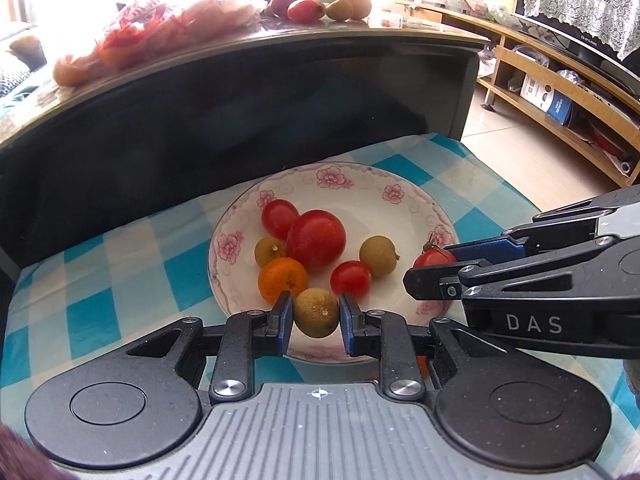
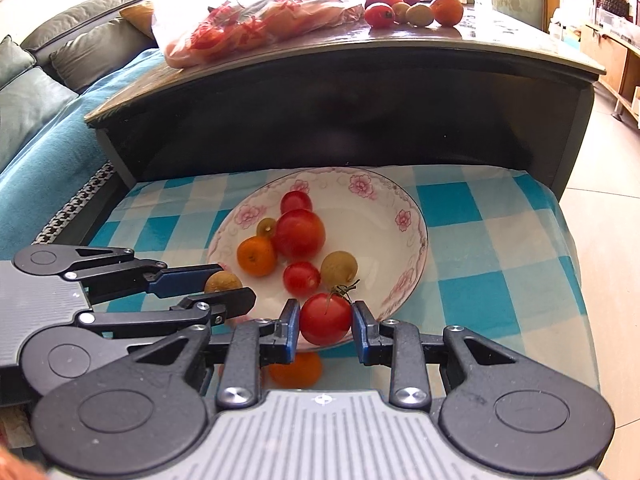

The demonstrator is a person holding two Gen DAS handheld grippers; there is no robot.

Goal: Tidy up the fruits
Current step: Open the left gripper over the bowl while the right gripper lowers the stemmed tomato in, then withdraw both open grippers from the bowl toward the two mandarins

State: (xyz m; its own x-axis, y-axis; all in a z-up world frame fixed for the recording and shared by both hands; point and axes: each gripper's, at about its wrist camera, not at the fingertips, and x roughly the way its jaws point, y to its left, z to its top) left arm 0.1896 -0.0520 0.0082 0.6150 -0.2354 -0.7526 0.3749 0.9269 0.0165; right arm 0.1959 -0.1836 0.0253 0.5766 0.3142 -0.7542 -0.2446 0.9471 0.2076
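Red and soft, the tomato (image 2: pixel 325 319) sat squeezed in the right gripper (image 2: pixel 326 326) over the plate (image 2: pixel 404 216), while the left gripper (image 1: pixel 316 314) pinched a round, light longan (image 1: pixel 316 312) by its sides, so both needed gentle holds.

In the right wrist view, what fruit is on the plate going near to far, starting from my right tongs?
Stemmed tomato in the right tongs → small tomato → big tomato → far small tomato, all over the plate.
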